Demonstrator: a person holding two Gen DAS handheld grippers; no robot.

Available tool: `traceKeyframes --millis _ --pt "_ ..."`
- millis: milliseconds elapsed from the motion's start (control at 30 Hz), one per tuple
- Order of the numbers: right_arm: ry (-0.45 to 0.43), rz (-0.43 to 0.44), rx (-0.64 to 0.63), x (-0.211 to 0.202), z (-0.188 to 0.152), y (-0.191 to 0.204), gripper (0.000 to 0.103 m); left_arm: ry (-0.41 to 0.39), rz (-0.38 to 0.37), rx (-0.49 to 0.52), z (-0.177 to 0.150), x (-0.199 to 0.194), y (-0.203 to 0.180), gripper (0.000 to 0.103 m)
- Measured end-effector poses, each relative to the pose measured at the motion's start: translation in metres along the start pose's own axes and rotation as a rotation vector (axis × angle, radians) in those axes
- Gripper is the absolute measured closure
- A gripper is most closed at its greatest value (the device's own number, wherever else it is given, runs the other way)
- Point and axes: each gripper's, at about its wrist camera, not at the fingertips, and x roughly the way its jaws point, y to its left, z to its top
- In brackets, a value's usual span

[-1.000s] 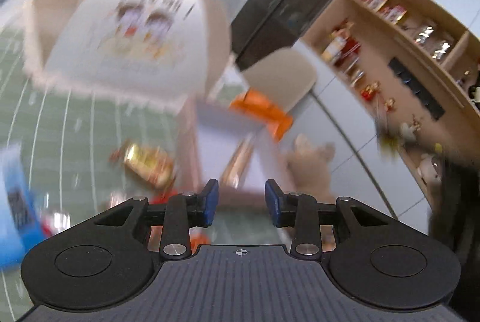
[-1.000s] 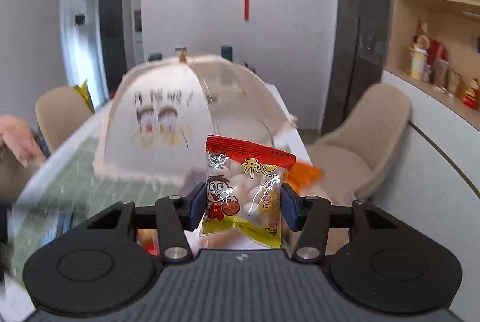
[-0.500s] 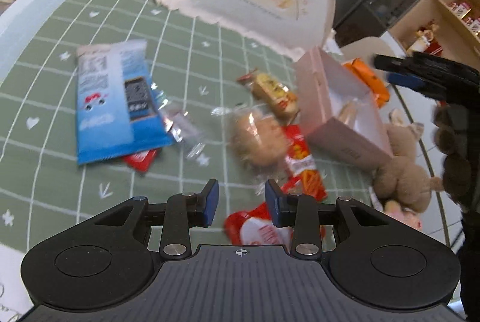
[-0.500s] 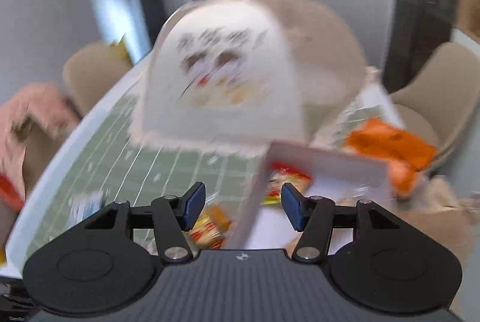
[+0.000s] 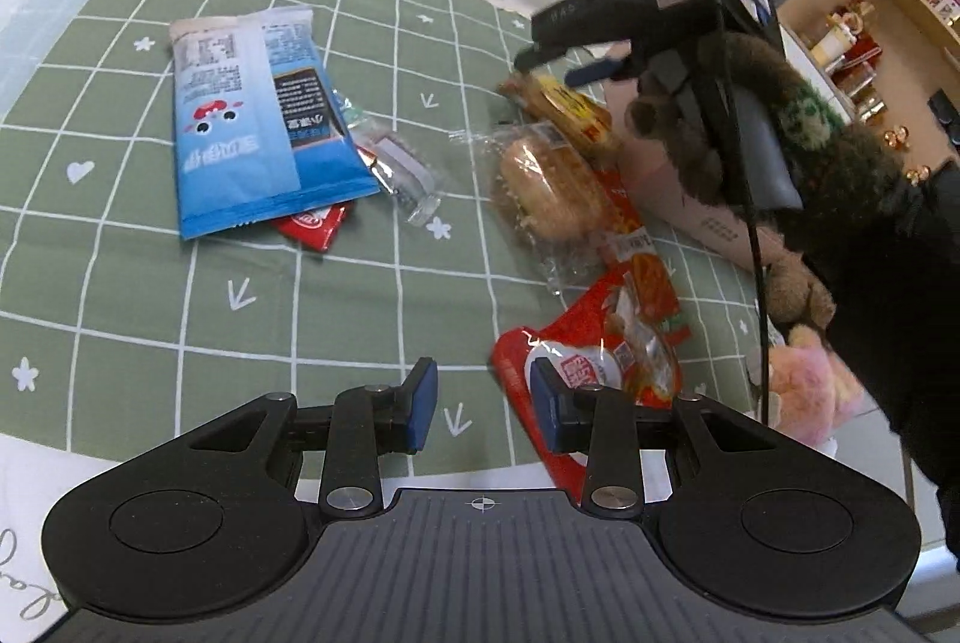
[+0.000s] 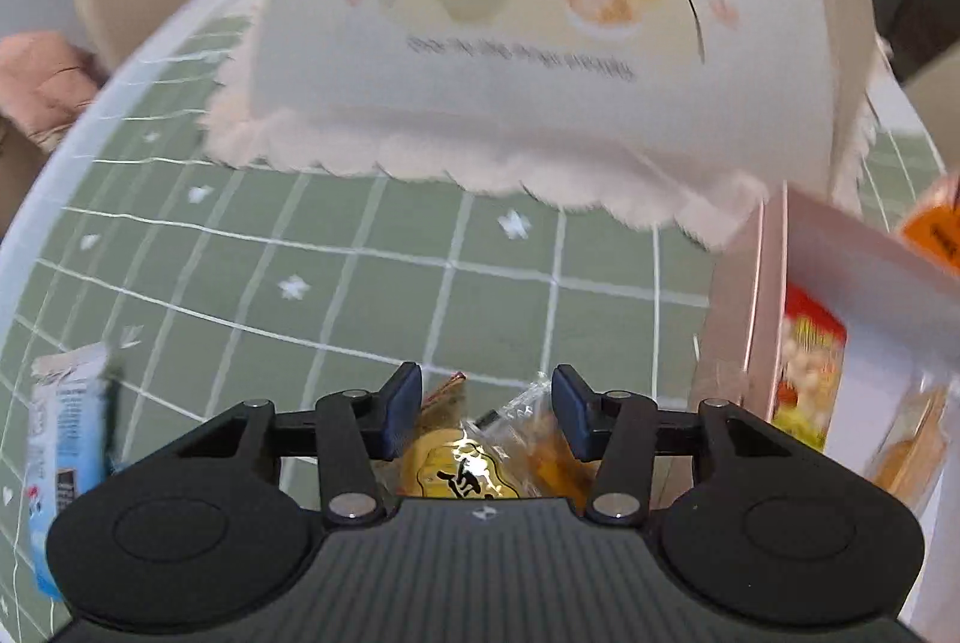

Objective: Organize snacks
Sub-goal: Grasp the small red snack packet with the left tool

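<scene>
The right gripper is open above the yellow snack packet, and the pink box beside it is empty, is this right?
Not quite. The right wrist view shows the pink box already holds a red and yellow snack bag. The right gripper is indeed open above the yellow snack packet.

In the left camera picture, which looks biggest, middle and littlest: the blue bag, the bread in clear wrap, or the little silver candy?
1. blue bag, clearly biggest.
2. bread in clear wrap.
3. silver candy, littlest.
All three lie about equally far from the camera, so the order is fair.
</scene>
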Motion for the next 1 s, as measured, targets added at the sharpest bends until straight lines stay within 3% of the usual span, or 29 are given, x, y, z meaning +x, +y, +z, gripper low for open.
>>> traceKeyframes --millis 200,300,467,600,700,833,900,1000 --pt "0.067 0.192 -0.031 -0.033 -0.074 0.018 0.063 0.004 -0.007 -0.025 0.010 0.011 0.005 0.065" --pt "0.058 0.220 -0.040 -0.054 -0.109 0.016 0.063 -0.004 -0.003 -0.024 0.016 0.013 0.004 0.065" --pt "-0.006 0.171 -0.040 -0.085 -0.149 -0.006 0.065 -0.087 0.088 -0.072 0.036 0.012 0.012 0.065" --pt "-0.086 0.063 -0.047 -0.108 -0.171 -0.024 0.063 -0.122 0.204 -0.112 0.057 0.021 0.027 0.065" --pt "-0.131 -0.002 -0.062 -0.126 -0.188 -0.033 0.062 -0.158 0.229 -0.113 0.074 0.025 0.039 0.066" --pt "-0.153 -0.023 -0.053 -0.140 -0.208 -0.040 0.060 -0.188 0.342 -0.116 0.099 0.029 0.064 0.068" --pt "-0.176 -0.041 -0.063 -0.145 -0.217 -0.041 0.060 -0.188 0.328 -0.157 0.104 0.026 0.072 0.068" --pt "-0.207 -0.034 -0.067 -0.148 -0.221 -0.046 0.055 -0.126 0.292 -0.118 0.106 0.032 0.065 0.068"
